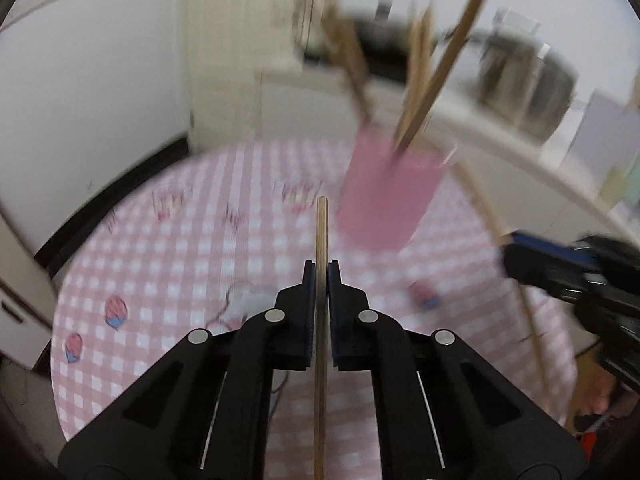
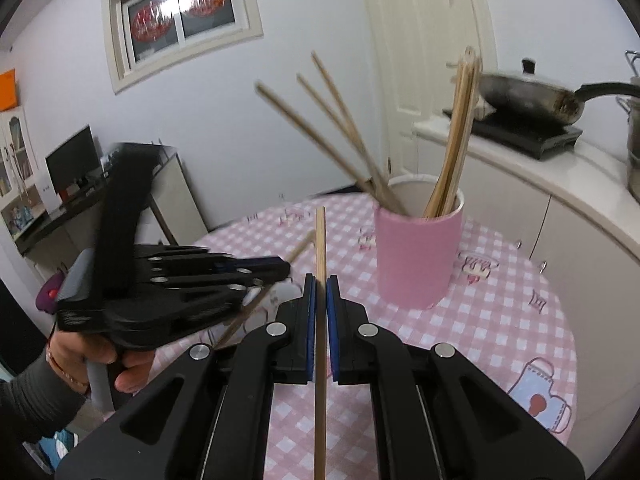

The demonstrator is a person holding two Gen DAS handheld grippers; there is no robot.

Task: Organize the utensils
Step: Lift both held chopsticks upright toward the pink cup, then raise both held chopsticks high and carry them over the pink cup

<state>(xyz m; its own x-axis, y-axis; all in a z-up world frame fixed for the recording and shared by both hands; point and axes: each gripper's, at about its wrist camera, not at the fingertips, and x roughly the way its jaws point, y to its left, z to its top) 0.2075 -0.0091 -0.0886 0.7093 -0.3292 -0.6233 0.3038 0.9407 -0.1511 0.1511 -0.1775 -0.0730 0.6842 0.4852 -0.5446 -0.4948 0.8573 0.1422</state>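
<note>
1. Both grippers are clamped on something: the left gripper (image 1: 321,270) has its blue-padded jaws squeezed onto a single bamboo chopstick (image 1: 321,236), and the right gripper (image 2: 321,284) is doing the same with its own chopstick (image 2: 320,240).
2. Each stick runs straight down the gap between the fingers, with the tip poking out well past the fingertips and the rest passing back under the camera.
3. From the right wrist view you can see the left gripper (image 2: 276,266) off to the side, held in the person's hand (image 2: 100,360), and its chopstick (image 2: 264,296) slants out on both sides of the pinched tips.
4. From the left wrist view the right gripper (image 1: 516,254) shows up blurry at the right edge, with its chopstick (image 1: 480,200) angling up past it.
5. Under all that is a round table with a pink-and-white checkered tablecloth (image 2: 500,320), little cartoon prints on it.
6. Further out, the pink holder cup (image 2: 418,256) stands upright on the cloth, ahead and a bit right of both grippers and not touching either one.
7. Inside the cup are more chopsticks: a bundle (image 2: 460,132) leaning on the right side of the rim and a few loose ones (image 2: 332,128) fanned out to the left.
8. Way in the back there's a white counter (image 2: 560,168) with a wok (image 2: 528,98) sitting on a black cooktop (image 2: 532,136), plus a white door (image 2: 424,60) and a window (image 2: 180,12).
</note>
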